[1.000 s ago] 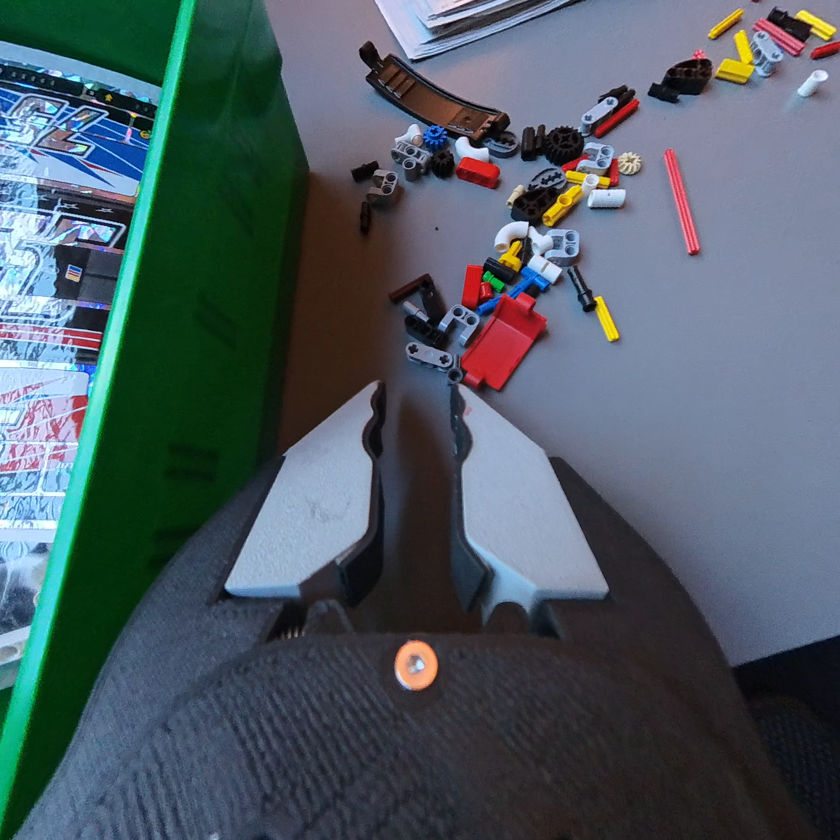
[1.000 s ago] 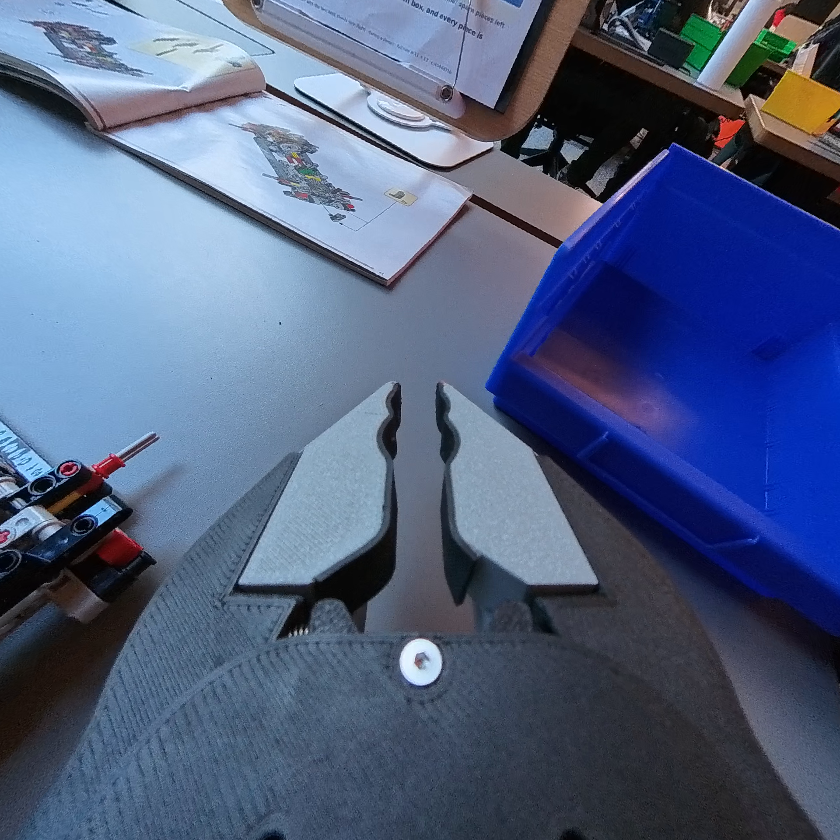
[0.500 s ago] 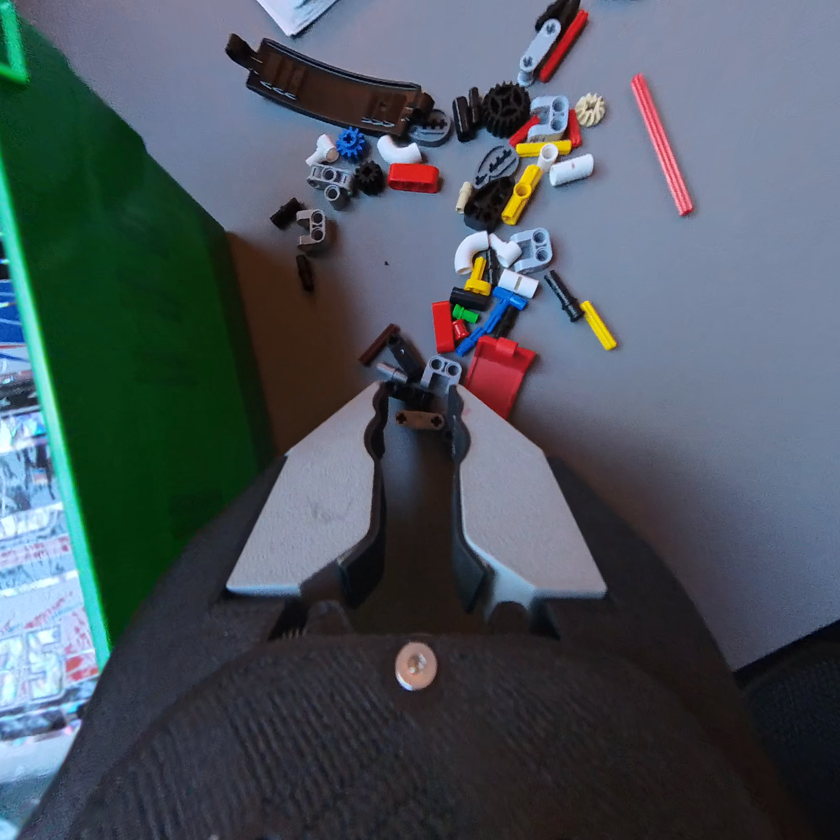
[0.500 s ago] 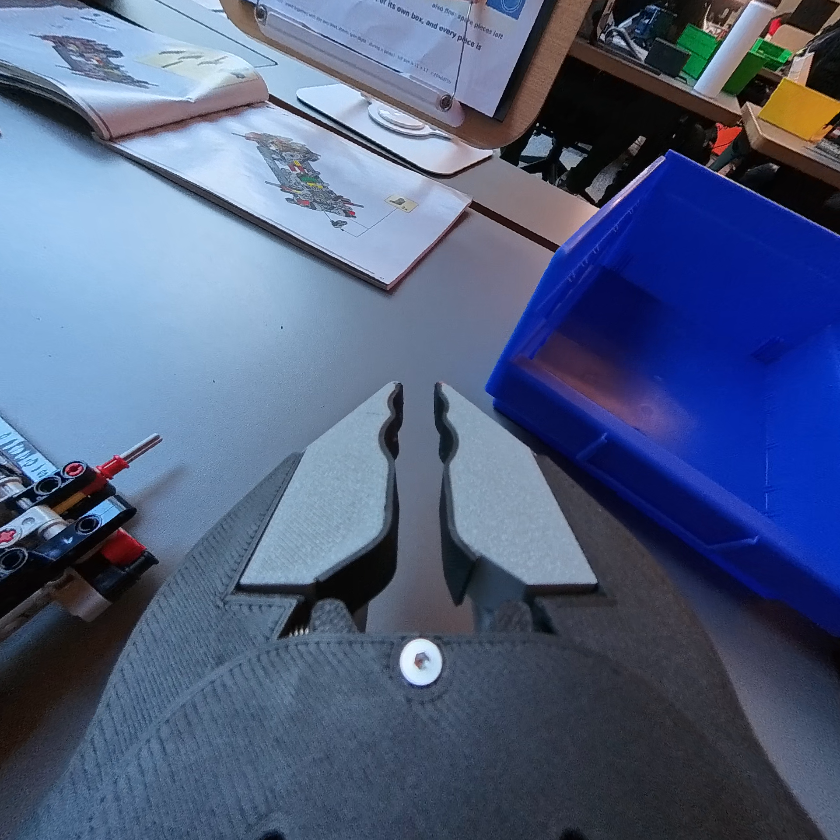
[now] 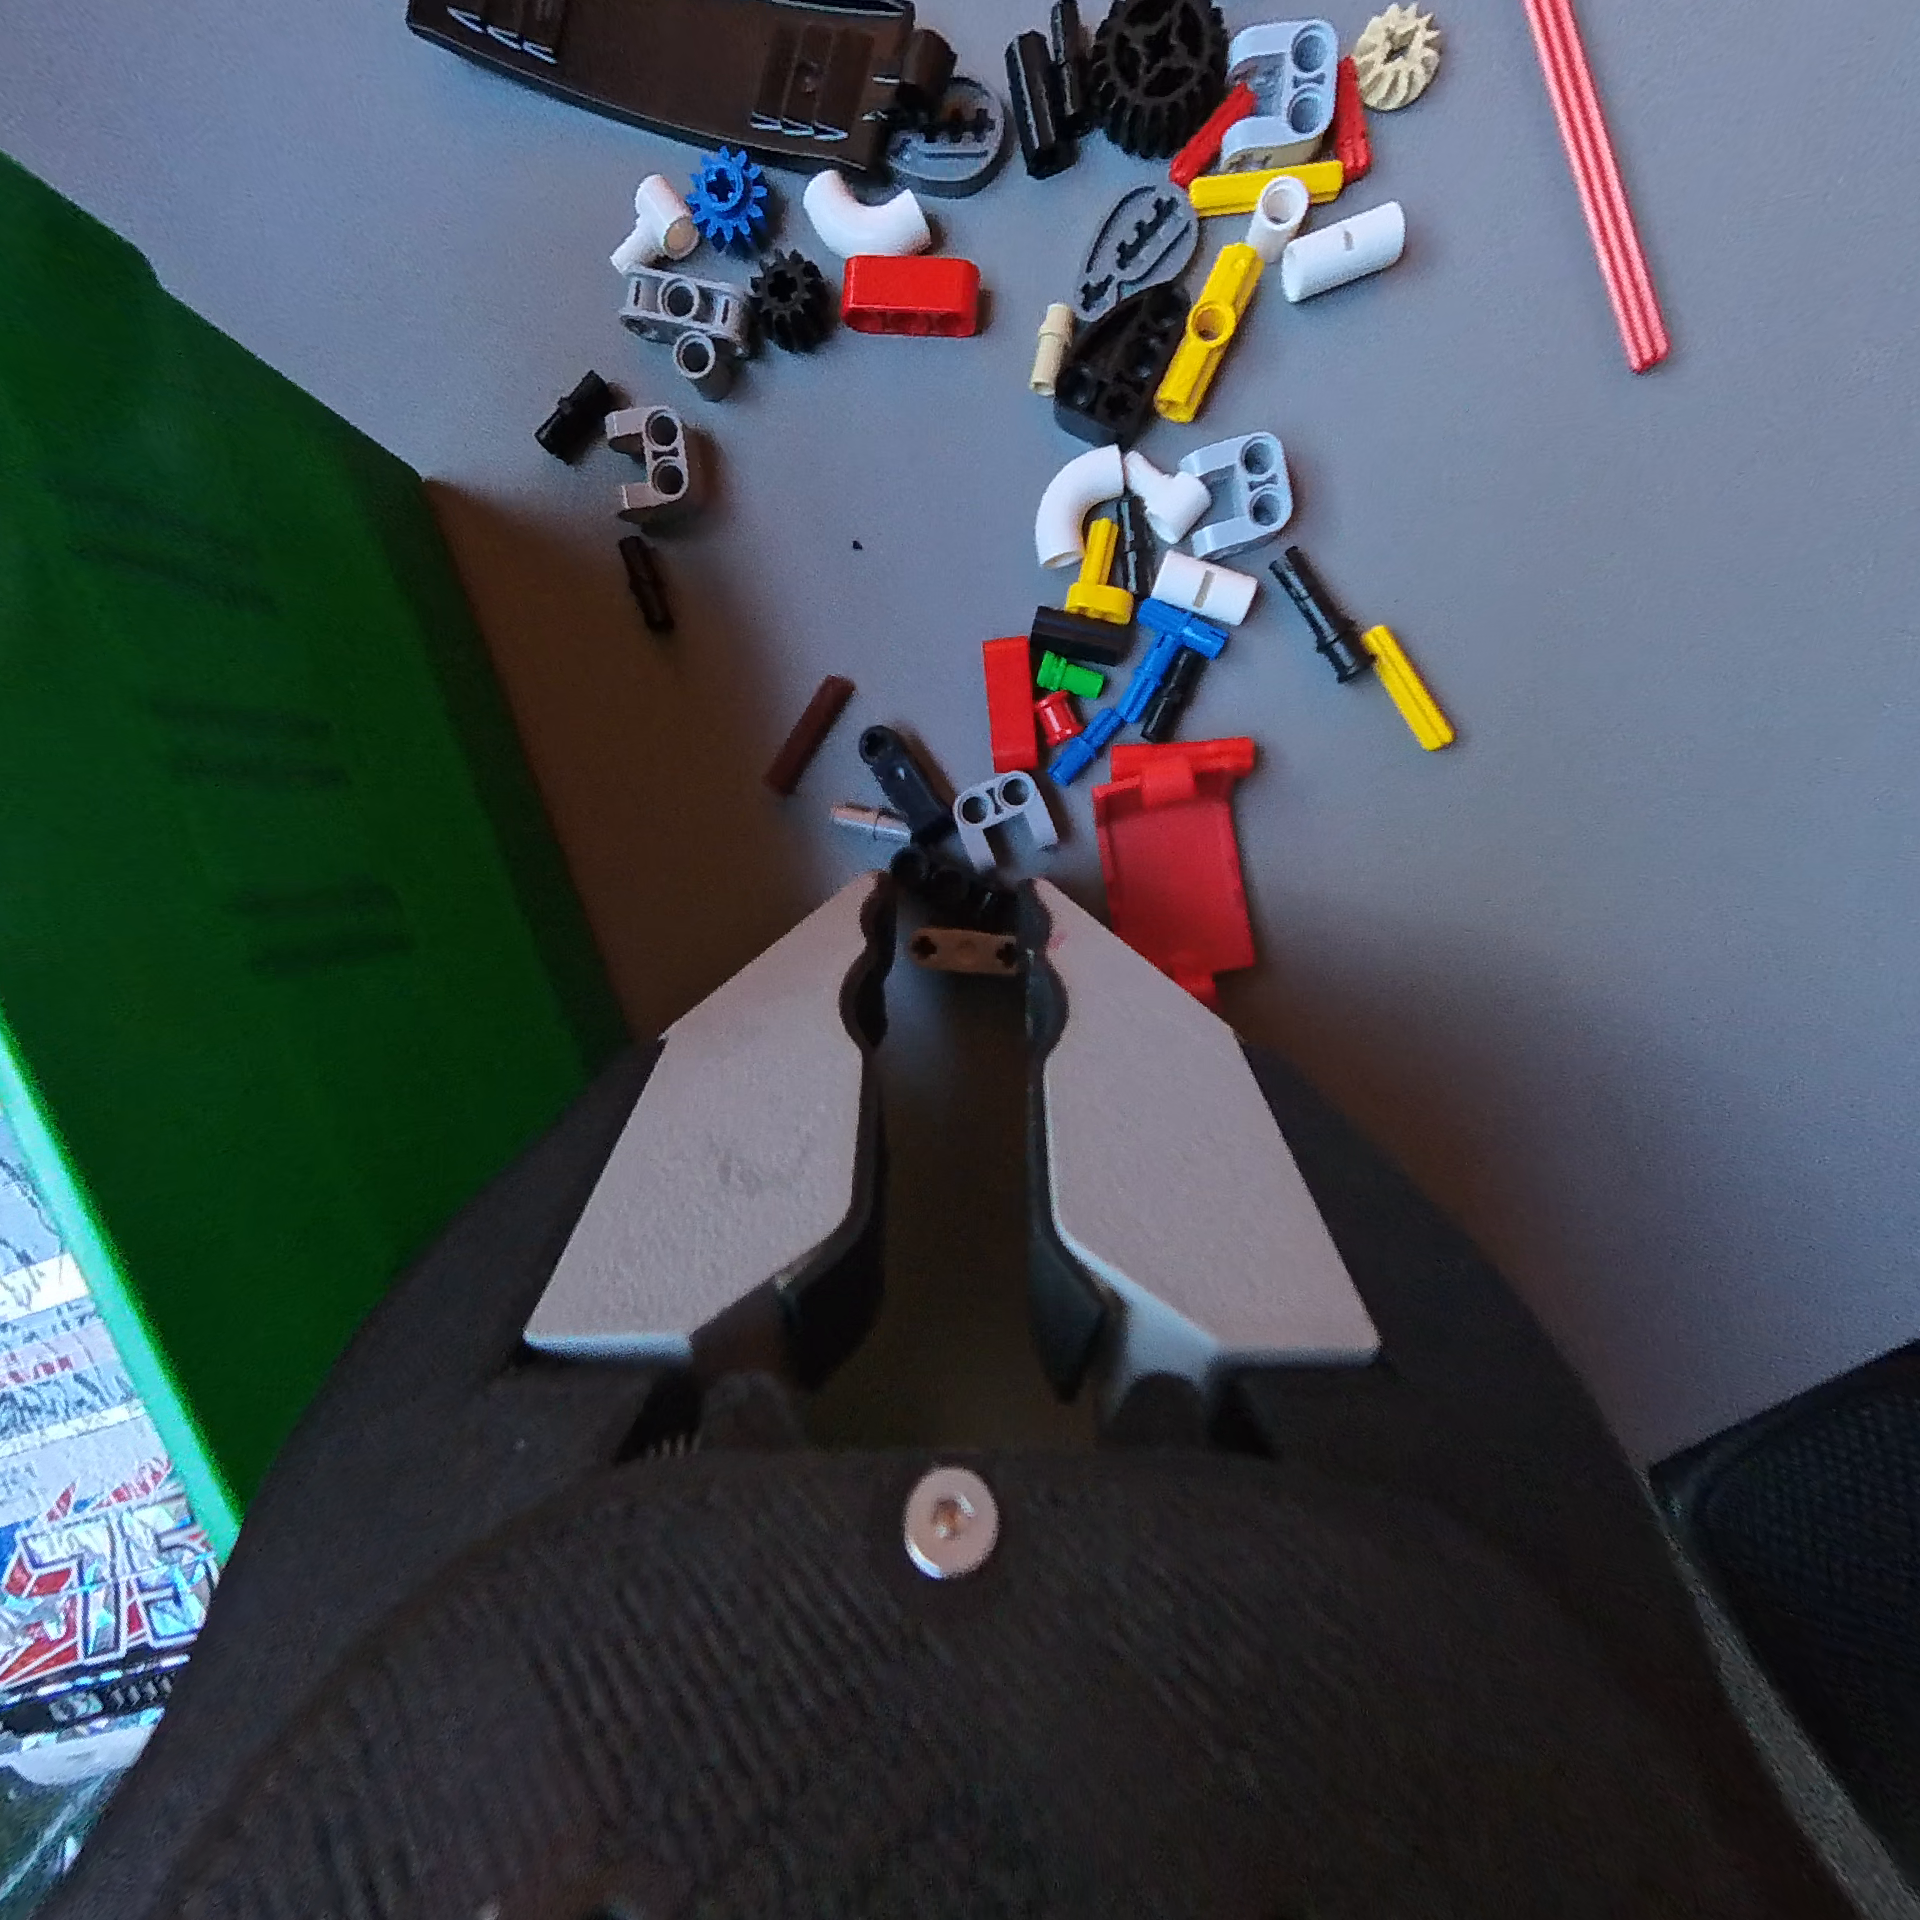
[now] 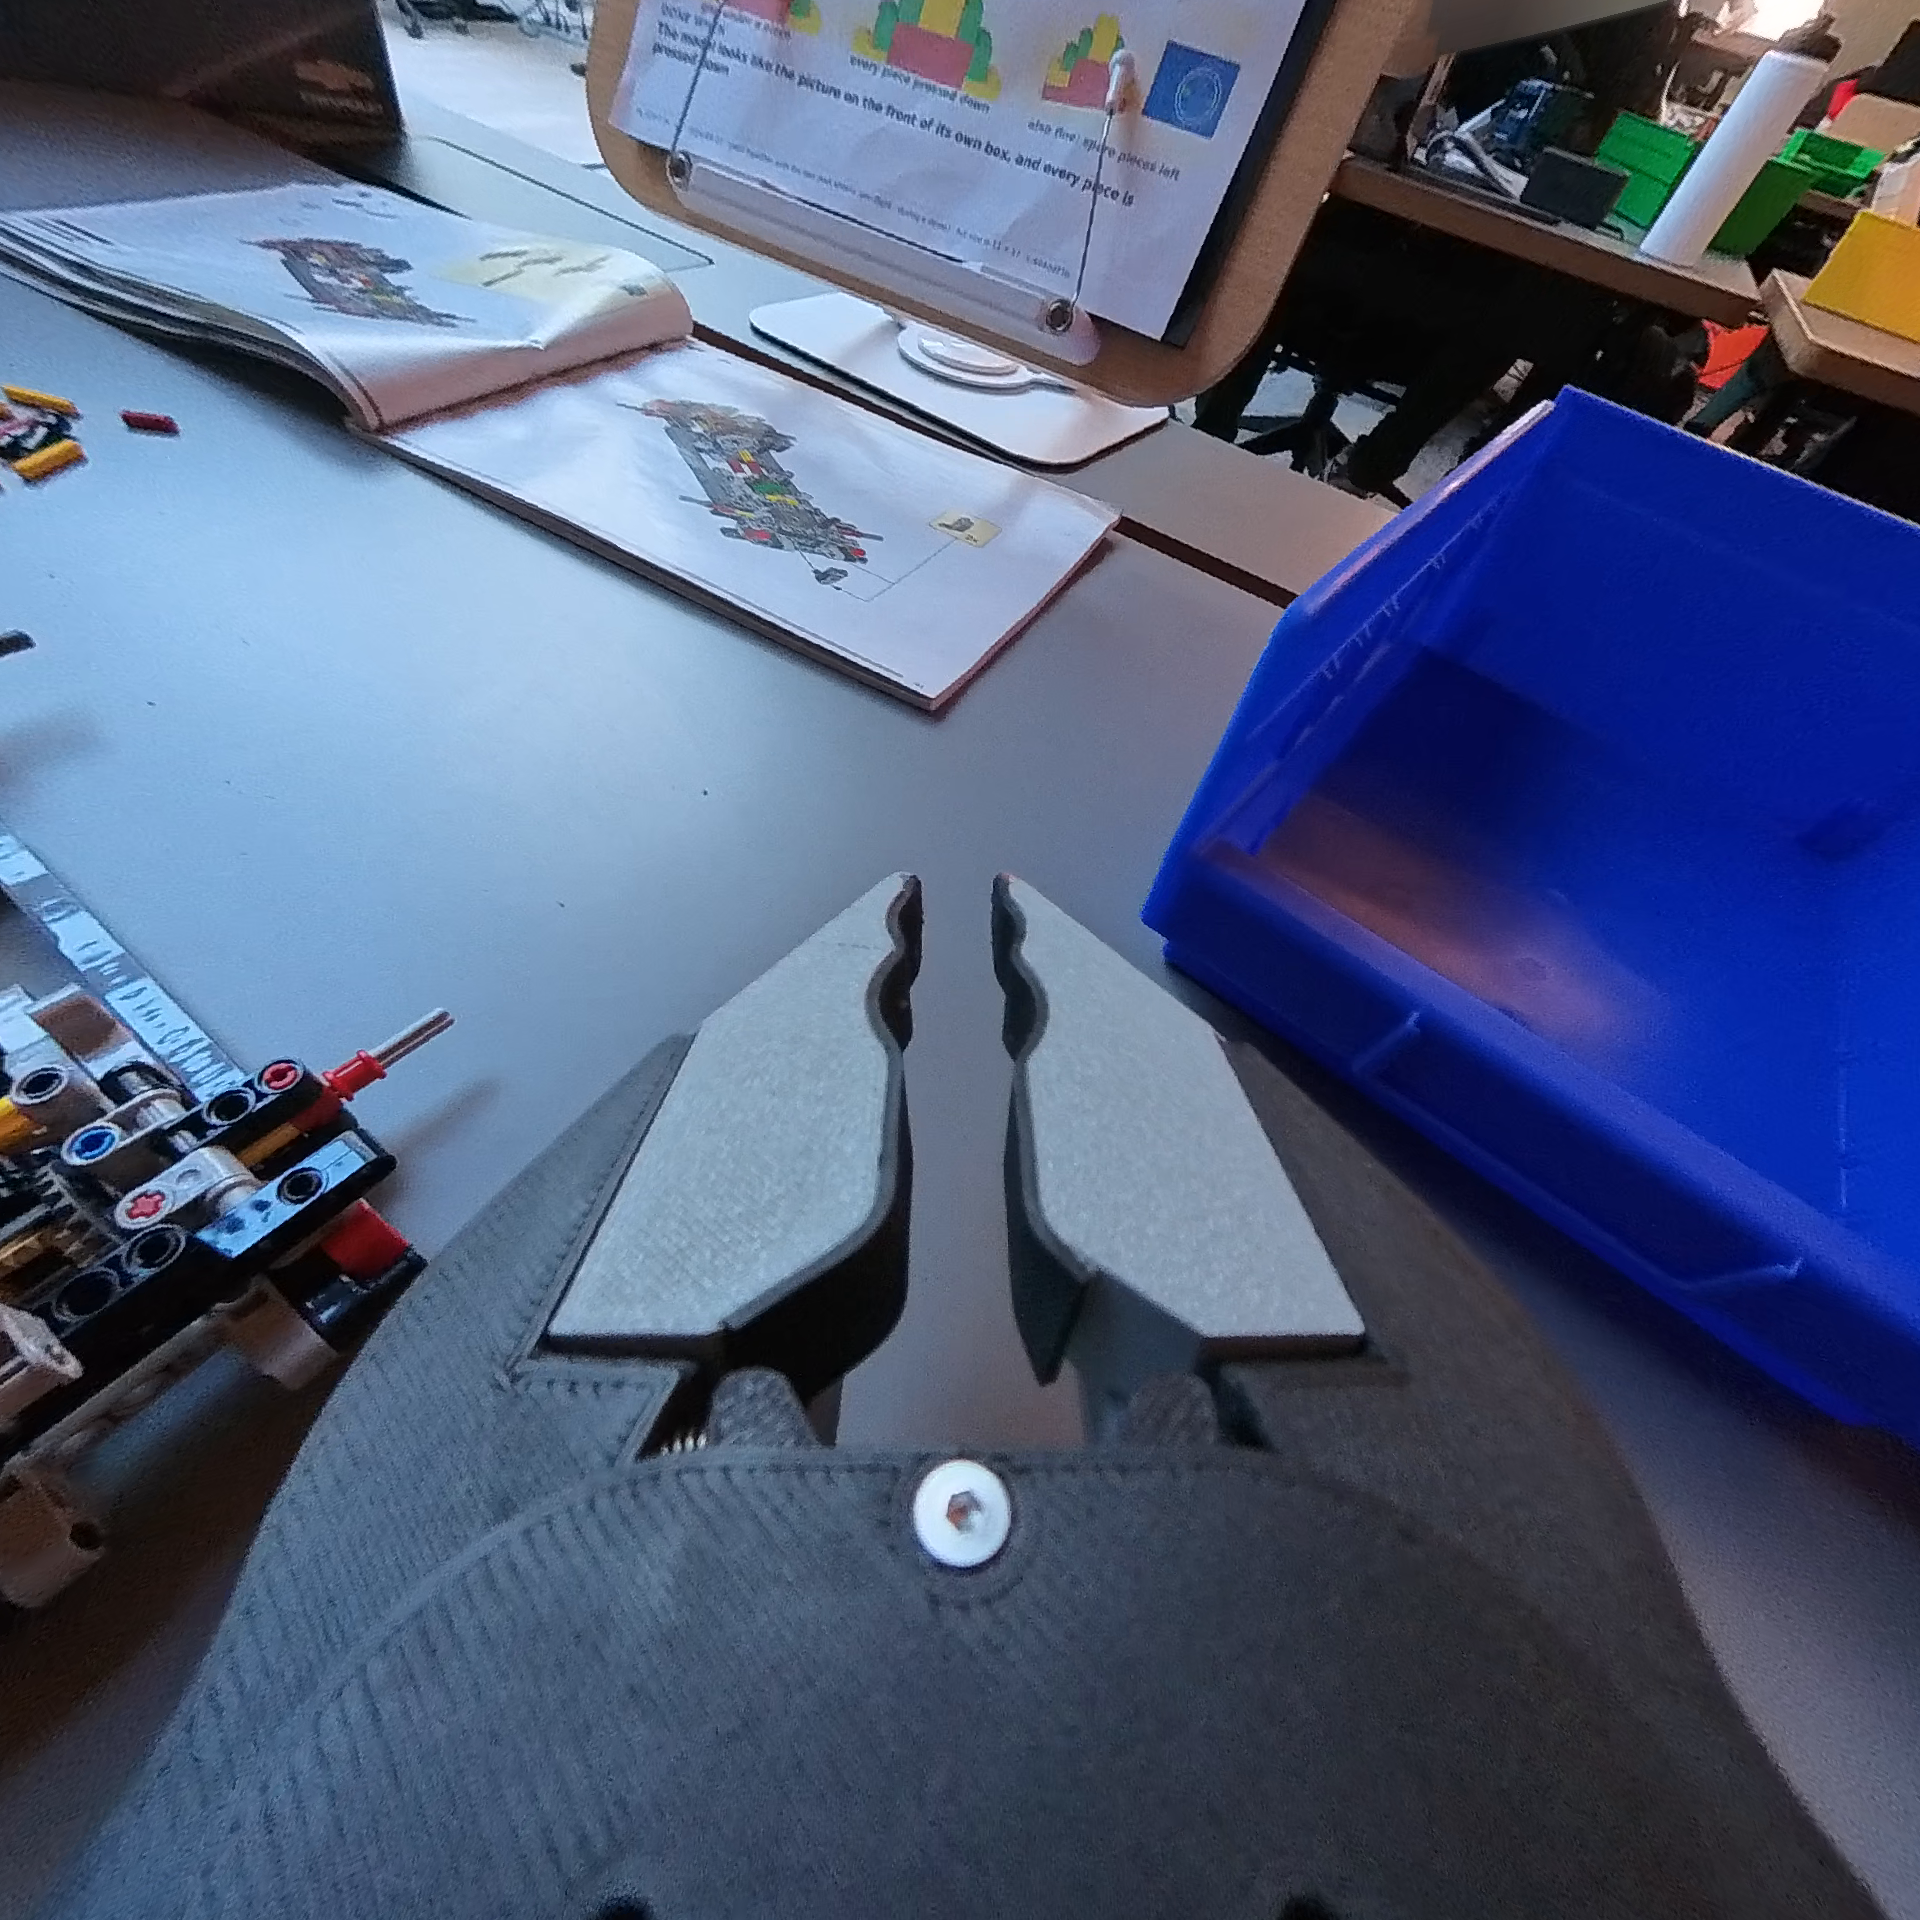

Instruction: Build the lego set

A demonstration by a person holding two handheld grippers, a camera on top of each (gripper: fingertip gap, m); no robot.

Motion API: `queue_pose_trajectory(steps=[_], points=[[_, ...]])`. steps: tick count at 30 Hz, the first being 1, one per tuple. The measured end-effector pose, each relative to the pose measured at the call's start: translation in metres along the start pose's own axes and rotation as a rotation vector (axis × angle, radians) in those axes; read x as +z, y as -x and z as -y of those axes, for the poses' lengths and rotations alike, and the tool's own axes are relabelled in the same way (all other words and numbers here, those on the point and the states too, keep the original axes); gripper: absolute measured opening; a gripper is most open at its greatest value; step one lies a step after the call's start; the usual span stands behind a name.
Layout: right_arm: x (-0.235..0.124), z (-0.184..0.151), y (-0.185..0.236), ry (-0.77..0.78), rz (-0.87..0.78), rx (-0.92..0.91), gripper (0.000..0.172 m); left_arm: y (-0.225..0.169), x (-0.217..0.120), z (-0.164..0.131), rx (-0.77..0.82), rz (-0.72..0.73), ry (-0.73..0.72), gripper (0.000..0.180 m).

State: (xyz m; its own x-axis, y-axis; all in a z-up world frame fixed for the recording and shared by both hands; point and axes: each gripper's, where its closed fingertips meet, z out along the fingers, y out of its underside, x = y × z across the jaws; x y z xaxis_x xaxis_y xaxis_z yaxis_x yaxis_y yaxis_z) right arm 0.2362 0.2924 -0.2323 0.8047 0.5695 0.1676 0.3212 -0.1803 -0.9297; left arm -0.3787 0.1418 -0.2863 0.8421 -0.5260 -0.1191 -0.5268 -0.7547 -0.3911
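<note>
My left gripper (image 5: 956, 914) is low over the grey table (image 5: 1558, 935), at the near edge of a pile of small building-toy parts. A short grey-brown beam (image 5: 964, 948) lies flat between its fingertips. The right finger (image 5: 1049, 956) is at the beam's end, and a small gap shows on the left side, so the pads are not pressing it. A black beam (image 5: 951, 888) and a grey connector (image 5: 1003, 816) lie just beyond the tips. My right gripper (image 6: 956, 904) hovers over bare table with a narrow gap between its fingers and nothing in it.
A green bin (image 5: 208, 727) stands close on the left of the left gripper, and a red panel (image 5: 1174, 862) lies just right of it. By the right gripper are a blue bin (image 6: 1558, 831), a part-built model (image 6: 187, 1174), an open booklet (image 6: 727, 499) and a sheet stand (image 6: 935, 156). The gap from one gripper's tips to the other's is roughly 65 cm.
My left gripper has moved forward and down to the pile, and its fingers have narrowed around the short beam. My right gripper has stayed nearly still, and its view has tilted up a little.
</note>
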Motion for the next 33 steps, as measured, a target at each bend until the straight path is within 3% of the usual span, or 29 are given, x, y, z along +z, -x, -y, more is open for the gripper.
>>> queue_pose_trajectory(steps=[1,2,11,15,18,21,24,26,29,33], points=[[-0.001,0.001,0.000,-0.006,0.004,0.004,0.010,0.000,0.000,0.000,-0.002,-0.001,0.003,0.021],[-0.001,0.002,0.001,-0.013,0.008,0.008,0.010,0.001,0.000,-0.002,-0.002,0.007,0.011,0.009],[-0.004,0.007,0.005,-0.049,0.053,0.051,0.011,0.005,-0.006,0.002,-0.035,0.084,-0.040,0.008],[-0.005,0.008,0.005,-0.059,0.059,0.064,0.011,0.002,-0.026,0.018,-0.033,0.137,-0.114,0.008],[-0.004,0.008,0.006,-0.056,0.067,0.078,0.012,-0.019,-0.041,0.060,0.043,0.121,-0.209,0.008],[-0.004,0.009,0.007,-0.061,0.072,0.079,0.012,-0.074,-0.039,0.130,0.170,-0.019,-0.330,0.008],[-0.005,0.010,0.010,-0.065,0.080,0.074,0.012,-0.148,-0.015,0.202,0.317,-0.214,-0.400,0.008],[-0.005,0.009,0.013,-0.061,0.086,0.066,0.012,-0.178,0.015,0.238,0.406,-0.257,-0.376,0.008],[-0.006,0.009,0.017,-0.054,0.098,0.059,0.012,-0.210,0.062,0.264,0.478,-0.334,-0.266,0.008],[-0.006,0.008,0.019,-0.048,0.114,0.076,0.011,-0.233,0.093,0.269,0.544,-0.380,-0.173,0.009]])
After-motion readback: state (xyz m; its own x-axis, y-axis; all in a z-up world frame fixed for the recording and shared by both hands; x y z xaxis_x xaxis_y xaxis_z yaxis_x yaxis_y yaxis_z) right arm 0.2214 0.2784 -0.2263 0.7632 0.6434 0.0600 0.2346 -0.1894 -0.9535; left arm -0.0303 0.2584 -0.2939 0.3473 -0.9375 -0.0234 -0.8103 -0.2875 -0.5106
